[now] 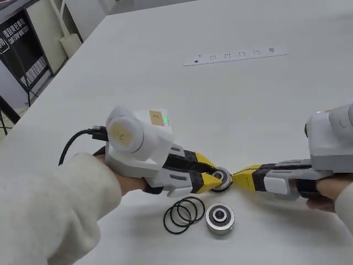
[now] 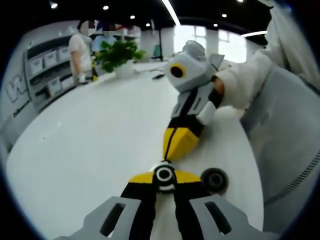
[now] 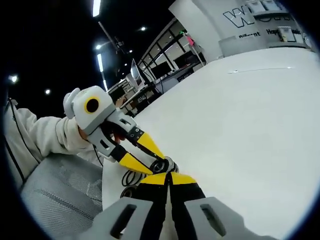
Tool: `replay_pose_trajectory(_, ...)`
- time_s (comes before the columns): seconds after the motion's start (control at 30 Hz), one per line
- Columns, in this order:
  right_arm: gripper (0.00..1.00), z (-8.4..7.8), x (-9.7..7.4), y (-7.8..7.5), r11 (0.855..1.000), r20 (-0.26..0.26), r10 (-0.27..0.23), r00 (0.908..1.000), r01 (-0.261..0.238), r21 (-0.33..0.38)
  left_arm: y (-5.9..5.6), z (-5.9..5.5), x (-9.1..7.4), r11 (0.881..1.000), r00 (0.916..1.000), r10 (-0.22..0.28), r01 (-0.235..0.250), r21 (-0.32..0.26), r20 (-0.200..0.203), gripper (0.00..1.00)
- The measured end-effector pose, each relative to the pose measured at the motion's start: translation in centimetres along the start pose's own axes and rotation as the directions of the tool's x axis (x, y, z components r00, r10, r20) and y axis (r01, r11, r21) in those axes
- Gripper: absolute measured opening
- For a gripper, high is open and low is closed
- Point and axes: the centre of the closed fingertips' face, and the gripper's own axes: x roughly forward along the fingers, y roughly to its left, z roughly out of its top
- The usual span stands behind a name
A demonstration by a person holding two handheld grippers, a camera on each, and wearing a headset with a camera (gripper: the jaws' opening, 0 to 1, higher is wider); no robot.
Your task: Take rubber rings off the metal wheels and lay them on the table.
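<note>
A metal wheel [image 1: 223, 180] [image 2: 164, 174] [image 3: 163, 164] sits low over the white table [image 1: 231, 110], clamped between the yellow tips of my left gripper [image 1: 217, 178] [image 2: 164, 178]. My right gripper [image 1: 236, 178] [image 3: 168, 176] comes in from the right with its jaws together, tips against the wheel's rim. I cannot tell whether a ring is pinched between them. A second wheel [image 1: 219, 217] [image 2: 215, 179] lies flat nearer the front edge. Three loose black rubber rings [image 1: 183, 212] [image 3: 131, 177] lie overlapping beside it.
A white strip with dark markings [image 1: 234, 56] lies far back on the table. A black cable [image 1: 77, 141] trails from the left gripper. The left gripper view has a potted plant [image 2: 119, 55] and people at the table's far end.
</note>
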Motion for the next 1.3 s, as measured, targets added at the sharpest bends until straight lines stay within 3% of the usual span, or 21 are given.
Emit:
replay_pose_trajectory(0.77, 0.0, 0.4, 0.3, 1.0, 0.999, -0.013, -0.003, 0.9999, 0.003, -0.033, -0.1, -0.1, 0.0, 1.0, 1.0, 0.005, -0.005, 0.011, -0.005, 0.13)
replay_pose_trajectory(0.9, 0.0, 0.5, 0.4, 1.3, 0.999, -0.006, 0.016, 0.9999, -0.016, -0.029, -0.2, -0.1, 0.1, 1.0, 1.0, 0.004, -0.004, 0.012, -0.004, 0.13)
replay_pose_trajectory(0.97, 0.0, 0.8, 0.5, 2.1, 0.998, 0.009, 0.056, 0.9984, -0.056, -0.023, -0.2, -0.1, 0.1, 1.0, 1.0, 0.005, -0.005, 0.014, -0.004, 0.13)
replay_pose_trajectory(1.3, 0.0, 1.2, 0.2, 1.3, 0.999, 0.012, 0.016, 0.9998, -0.016, -0.043, -0.2, 0.0, 0.1, 1.0, 0.9999, 0.008, -0.008, 0.009, -0.012, 0.14)
